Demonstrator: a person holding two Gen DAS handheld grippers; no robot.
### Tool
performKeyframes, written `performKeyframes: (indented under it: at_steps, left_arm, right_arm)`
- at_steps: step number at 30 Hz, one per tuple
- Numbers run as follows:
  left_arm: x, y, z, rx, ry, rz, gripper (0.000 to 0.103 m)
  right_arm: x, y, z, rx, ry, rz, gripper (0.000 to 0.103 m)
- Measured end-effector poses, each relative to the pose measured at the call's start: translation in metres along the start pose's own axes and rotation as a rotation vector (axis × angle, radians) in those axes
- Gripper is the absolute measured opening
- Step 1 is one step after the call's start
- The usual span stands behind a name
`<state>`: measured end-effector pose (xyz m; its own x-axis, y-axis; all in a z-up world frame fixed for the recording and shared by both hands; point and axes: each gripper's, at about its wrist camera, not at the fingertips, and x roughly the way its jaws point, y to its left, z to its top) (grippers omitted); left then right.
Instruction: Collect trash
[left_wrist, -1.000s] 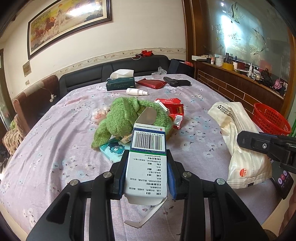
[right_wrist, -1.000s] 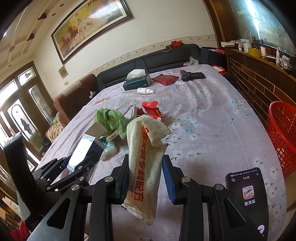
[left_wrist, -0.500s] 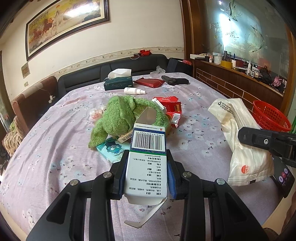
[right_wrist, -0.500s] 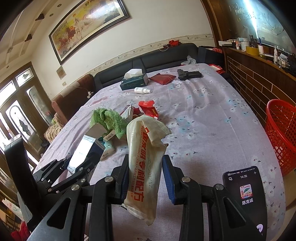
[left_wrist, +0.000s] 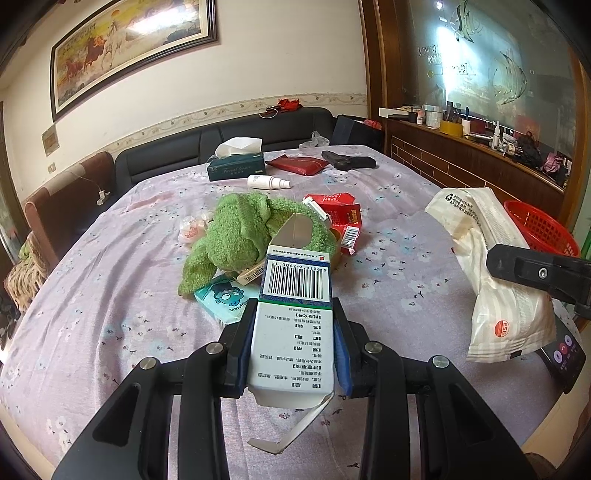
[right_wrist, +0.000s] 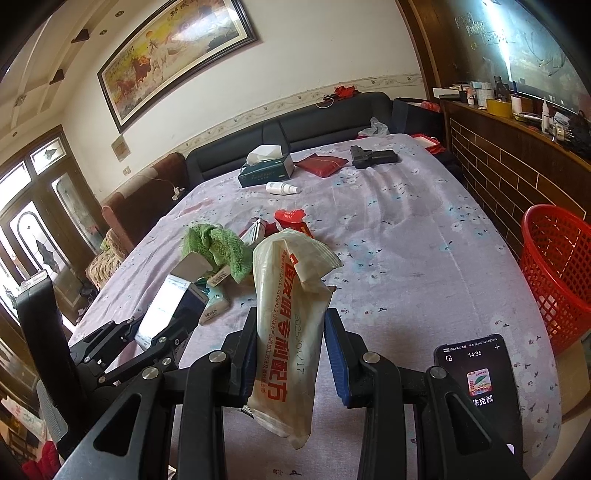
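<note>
My left gripper (left_wrist: 293, 339) is shut on a white and blue medicine box (left_wrist: 295, 306) with a barcode, its end flaps hanging open, held above the table. My right gripper (right_wrist: 290, 350) is shut on a crumpled cream plastic wrapper (right_wrist: 291, 306) with red print; the same wrapper (left_wrist: 491, 273) shows at the right of the left wrist view. The left gripper with its box (right_wrist: 166, 314) appears at lower left in the right wrist view. More litter lies mid-table: torn red packets (left_wrist: 340, 218), a pink wrapper (left_wrist: 192, 229) and a teal tissue pack (left_wrist: 225, 299).
A red plastic basket (right_wrist: 557, 269) stands beside the table's right edge. On the floral tablecloth (right_wrist: 406, 229) lie a green towel (left_wrist: 243, 232), a tissue box (left_wrist: 236, 168), a small white bottle (left_wrist: 267, 181), a red pouch (left_wrist: 299, 164) and a black object (left_wrist: 349, 161). A phone (right_wrist: 480, 391) is mounted by the right gripper.
</note>
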<state>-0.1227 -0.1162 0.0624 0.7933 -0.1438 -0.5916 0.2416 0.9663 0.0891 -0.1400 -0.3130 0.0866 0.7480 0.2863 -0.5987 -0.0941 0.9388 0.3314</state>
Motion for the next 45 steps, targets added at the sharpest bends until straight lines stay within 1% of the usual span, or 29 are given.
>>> performKeyframes:
  at_steps: [8, 18, 24, 31, 38, 45]
  left_arm:
    - [-0.007, 0.006, 0.0, -0.019, 0.003, -0.022, 0.034]
    - [-0.003, 0.007, 0.005, -0.032, 0.007, -0.054, 0.034]
    - [0.0, 0.006, 0.012, -0.032, 0.001, -0.071, 0.034]
    - [0.003, 0.0, 0.018, -0.022, 0.005, -0.088, 0.034]
    - [-0.002, -0.011, 0.027, 0.006, -0.018, -0.108, 0.034]
    - [0.0, -0.014, 0.028, 0.01, -0.01, -0.112, 0.034]
  right_arm:
    - [-0.003, -0.003, 0.002, 0.01, 0.004, -0.022, 0.036]
    - [0.004, -0.003, 0.004, 0.012, 0.027, -0.027, 0.036]
    - [0.006, -0.007, 0.008, 0.017, 0.026, -0.036, 0.036]
    - [0.009, -0.011, 0.012, 0.032, 0.035, -0.029, 0.036]
    - [-0.004, -0.016, 0.013, 0.036, 0.0, -0.033, 0.036]
    - [-0.003, -0.022, 0.012, 0.046, 0.01, -0.034, 0.036]
